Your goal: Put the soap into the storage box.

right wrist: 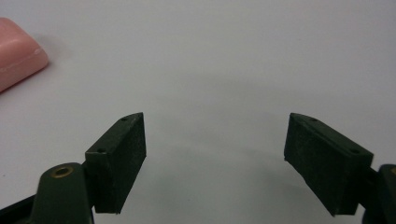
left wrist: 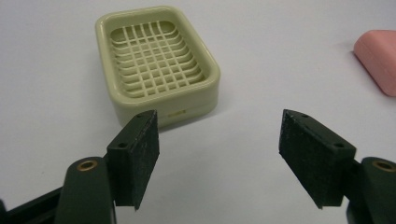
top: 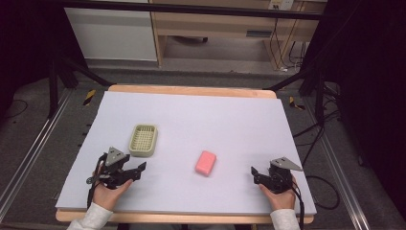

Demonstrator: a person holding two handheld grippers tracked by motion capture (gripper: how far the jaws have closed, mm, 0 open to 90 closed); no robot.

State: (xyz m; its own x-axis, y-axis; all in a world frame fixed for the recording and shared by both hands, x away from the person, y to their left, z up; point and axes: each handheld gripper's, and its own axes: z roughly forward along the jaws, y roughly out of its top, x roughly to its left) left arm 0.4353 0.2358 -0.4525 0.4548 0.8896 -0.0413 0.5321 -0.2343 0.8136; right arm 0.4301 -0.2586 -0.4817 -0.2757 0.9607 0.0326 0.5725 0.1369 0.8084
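High view: fixed overhead on the person's side, looking forward and down, far enough back to take in the whole table (top: 191, 110) plus floor behind. Left gripper view: low and close over the tabletop, looking along its own jaws at the soap dish (left wrist: 156, 60). Right gripper view: same low, close setup, facing bare surface. All three views share the pink soap (top: 206, 163), which sits at the edge of both gripper views.

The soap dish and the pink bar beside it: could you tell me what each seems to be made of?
Soap dish: probably moulded plastic, pale green and slightly glossy, with a one-piece lattice floor. Pink bar: likely soap, matte, with rounded edges; rubber or plastic cannot be ruled out.
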